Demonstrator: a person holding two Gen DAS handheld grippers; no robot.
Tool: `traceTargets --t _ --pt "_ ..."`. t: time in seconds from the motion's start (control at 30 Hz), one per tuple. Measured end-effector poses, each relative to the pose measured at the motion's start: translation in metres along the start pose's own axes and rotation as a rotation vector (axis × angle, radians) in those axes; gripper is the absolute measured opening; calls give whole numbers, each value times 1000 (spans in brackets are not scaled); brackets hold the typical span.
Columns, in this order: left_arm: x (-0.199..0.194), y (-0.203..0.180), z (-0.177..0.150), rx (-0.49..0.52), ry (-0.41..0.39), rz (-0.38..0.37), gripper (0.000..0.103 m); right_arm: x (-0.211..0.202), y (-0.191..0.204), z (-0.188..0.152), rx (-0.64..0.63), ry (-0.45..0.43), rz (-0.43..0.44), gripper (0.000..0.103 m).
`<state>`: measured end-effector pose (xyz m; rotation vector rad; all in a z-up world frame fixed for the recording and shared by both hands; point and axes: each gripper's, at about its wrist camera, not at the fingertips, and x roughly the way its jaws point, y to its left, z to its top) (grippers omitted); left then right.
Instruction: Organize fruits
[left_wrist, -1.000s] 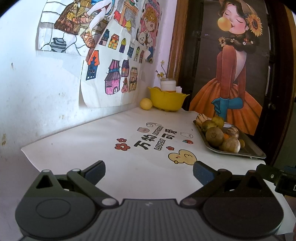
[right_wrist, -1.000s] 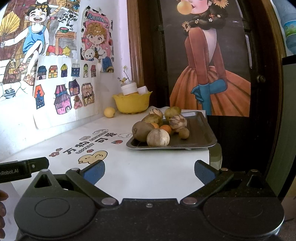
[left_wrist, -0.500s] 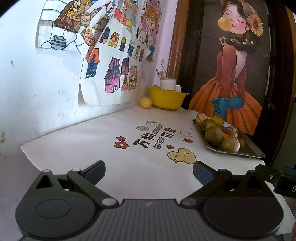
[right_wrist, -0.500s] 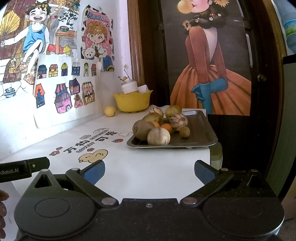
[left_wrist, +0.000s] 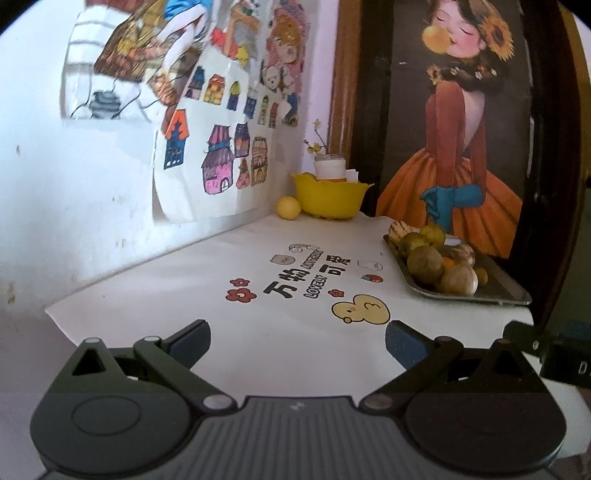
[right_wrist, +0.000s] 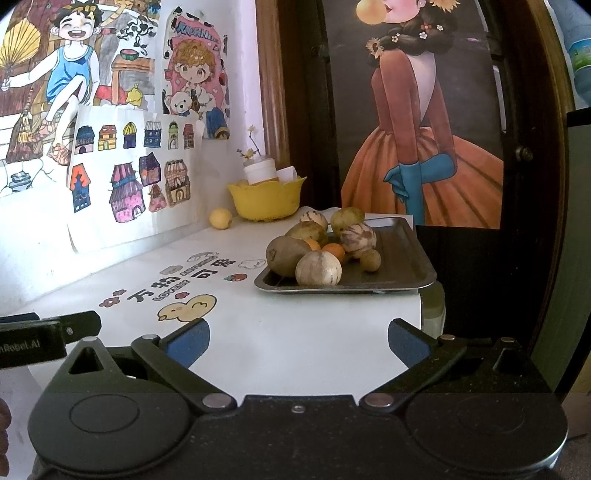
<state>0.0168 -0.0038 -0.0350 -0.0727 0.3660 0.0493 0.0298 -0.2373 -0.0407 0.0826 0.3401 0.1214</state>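
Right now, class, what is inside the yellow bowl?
A white jar stands in the yellow bowl with a white paper beside it and a bit of yellow fruit at the rim. The wall hides anything lower.

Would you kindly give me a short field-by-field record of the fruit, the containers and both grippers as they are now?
tray: metal tray near the table's right edge
fruit on tray: a pile of brown, green, striped and small orange fruit
bowl: yellow bowl by the back wall, a white jar in it
loose fruit: one lemon on the table beside the bowl
left gripper: open, holding nothing
right gripper: open, holding nothing, short of the tray
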Motion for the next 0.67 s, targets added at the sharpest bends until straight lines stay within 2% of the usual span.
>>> traceTargets --t 0.67 --pt "-2 2 1 -11 -1 -24 103 -1 3 4 -16 23 15 102"
